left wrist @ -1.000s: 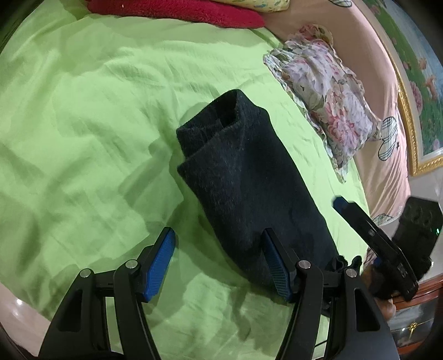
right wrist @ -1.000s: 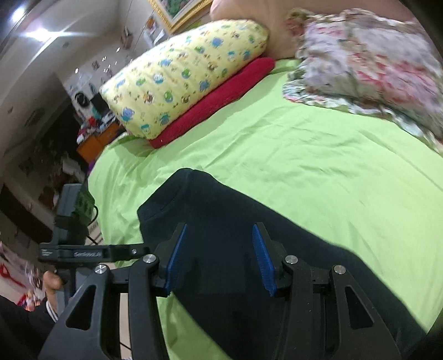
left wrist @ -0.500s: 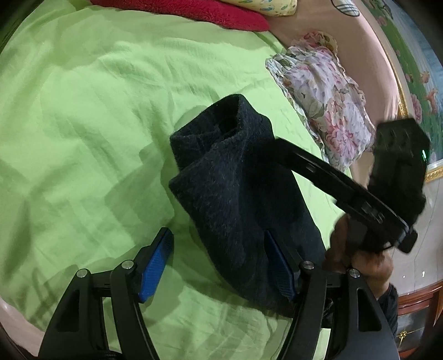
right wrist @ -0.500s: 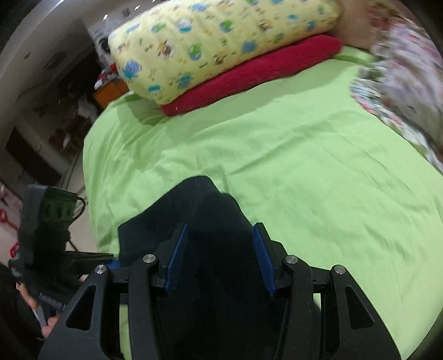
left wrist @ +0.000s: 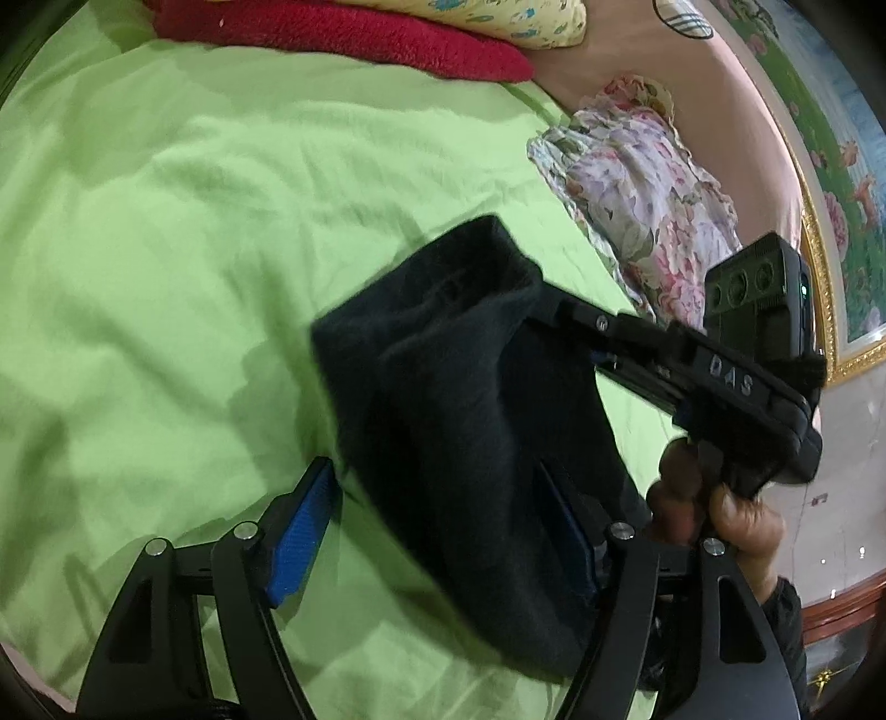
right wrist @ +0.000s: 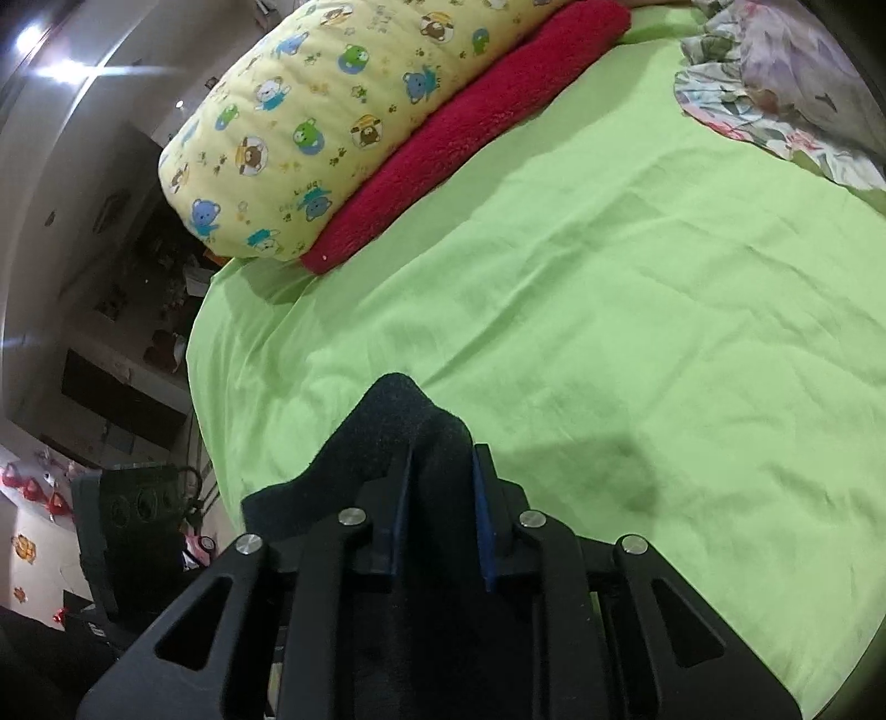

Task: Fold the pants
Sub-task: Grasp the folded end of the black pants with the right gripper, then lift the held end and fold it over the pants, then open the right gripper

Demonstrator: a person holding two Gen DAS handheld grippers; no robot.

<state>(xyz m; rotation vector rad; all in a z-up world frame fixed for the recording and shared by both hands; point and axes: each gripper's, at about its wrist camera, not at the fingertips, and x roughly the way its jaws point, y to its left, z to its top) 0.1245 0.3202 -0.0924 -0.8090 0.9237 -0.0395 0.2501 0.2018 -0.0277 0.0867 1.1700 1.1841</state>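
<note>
The dark folded pants (left wrist: 465,421) lie on the green bed sheet (left wrist: 166,249), their far end lifted off it. My left gripper (left wrist: 437,531) is open, its blue pads either side of the pants' near end. My right gripper (right wrist: 440,498) is shut on the pants (right wrist: 387,421) and holds a bunched fold raised above the sheet (right wrist: 609,304). In the left wrist view the right gripper (left wrist: 692,376) reaches in from the right into the cloth, its fingertips hidden by it.
A red blanket (left wrist: 343,33) with a yellow bear-print pillow (right wrist: 343,111) on it lies at the bed's far side. A floral pillow (left wrist: 642,194) lies at the right. The bed edge and a dark room are at left in the right wrist view.
My right gripper closed on the pants' far end and lifted it, bunching the cloth toward the near end. My left gripper stayed open at the near end.
</note>
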